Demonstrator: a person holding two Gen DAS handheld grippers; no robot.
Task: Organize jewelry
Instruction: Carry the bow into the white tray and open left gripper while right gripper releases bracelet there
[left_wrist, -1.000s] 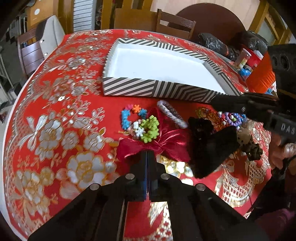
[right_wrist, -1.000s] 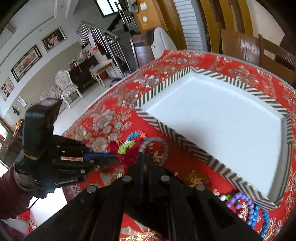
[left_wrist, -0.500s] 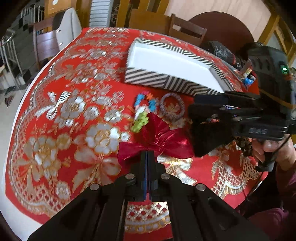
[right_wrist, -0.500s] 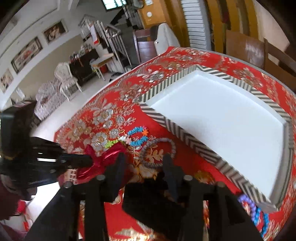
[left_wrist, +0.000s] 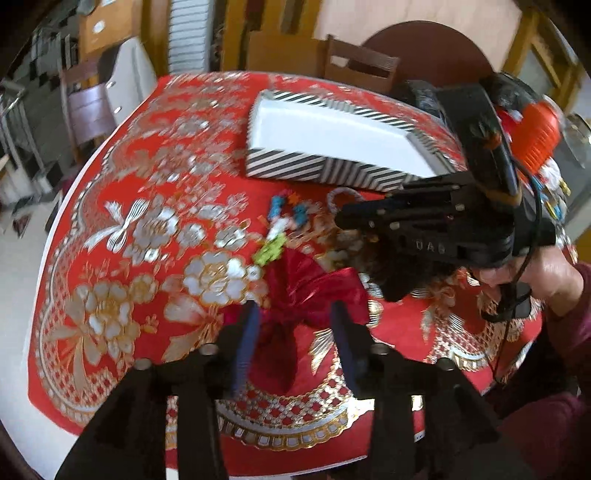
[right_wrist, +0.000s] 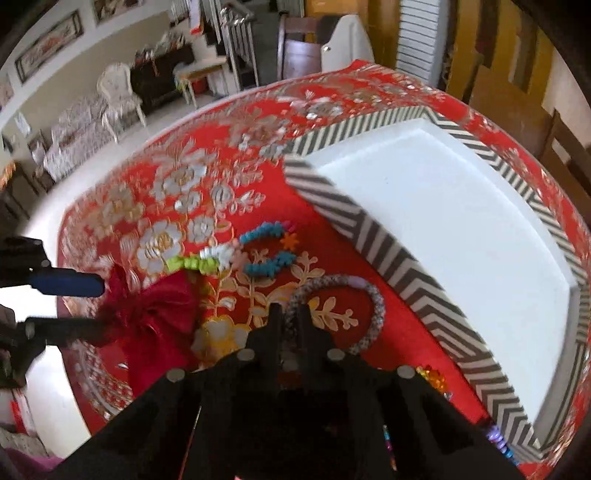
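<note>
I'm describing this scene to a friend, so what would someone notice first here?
The red tablecloth with silver and gold flowers fills both views. On it stands a black-and-white striped box, its white inside bare. In front of it lie a red bow, between the left claw's opening fingers, and a colourful snowflake-bead bracelet.

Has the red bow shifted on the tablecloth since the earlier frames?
Yes. The red bow has come off the green flower beads toward the table's near edge, and lies between the opening left gripper fingers.

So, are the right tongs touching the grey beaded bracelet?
Touching. The right wrist view shows the right tongs shut on the grey beaded bracelet, its left arc pinched between them.
</note>
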